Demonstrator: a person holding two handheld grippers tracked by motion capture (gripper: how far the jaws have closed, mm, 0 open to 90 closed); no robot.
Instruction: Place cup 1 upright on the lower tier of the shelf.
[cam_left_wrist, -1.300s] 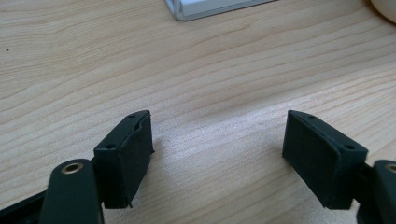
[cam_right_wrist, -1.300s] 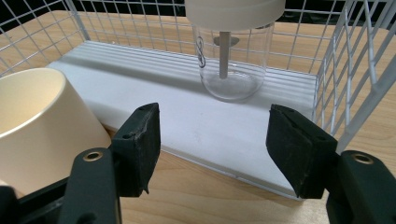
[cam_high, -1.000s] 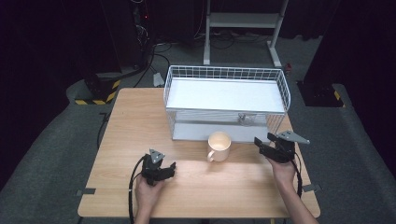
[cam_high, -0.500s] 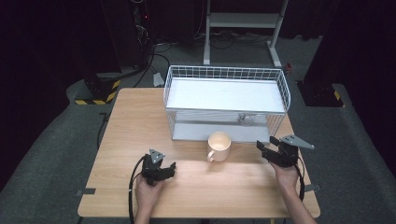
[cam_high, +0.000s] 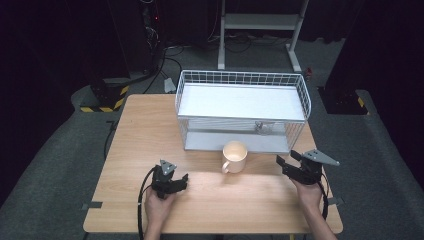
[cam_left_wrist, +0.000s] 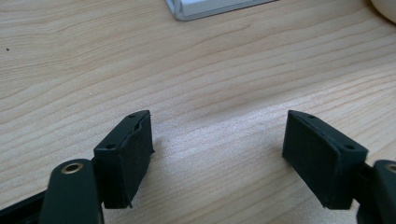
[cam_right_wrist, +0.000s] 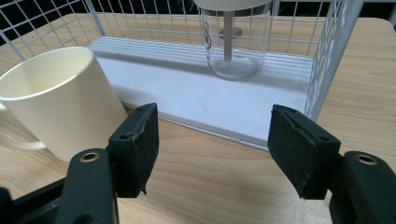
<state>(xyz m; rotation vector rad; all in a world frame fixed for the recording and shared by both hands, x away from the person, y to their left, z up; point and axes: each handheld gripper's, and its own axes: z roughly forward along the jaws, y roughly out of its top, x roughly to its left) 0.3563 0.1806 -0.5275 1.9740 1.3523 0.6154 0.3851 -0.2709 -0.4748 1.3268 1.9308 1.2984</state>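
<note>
The cream mug (cam_high: 235, 156) stood upright and empty on the counter (cam_high: 150, 130), just in front of the white wire rack (cam_high: 300, 90), its handle turned toward my side. Nothing gripped it. My right hand-held gripper (cam_high: 288, 162) sat just to its right, released; its jaws had just been opening a little, with only bare wood between them. In the right gripper view the mug (cam_right_wrist: 56, 100) lay beside the left jaw, not between the two, and a clear glass jar (cam_right_wrist: 233, 39) stood on the rack's lower shelf (cam_right_wrist: 187, 88) beyond. My left hand-held gripper (cam_high: 181, 181) rested near the counter's front, well apart from the mug, jaws parted over bare wood. I judged the work barely begun: the mug remained to be grasped and moved, perhaps onto the rack.
</note>
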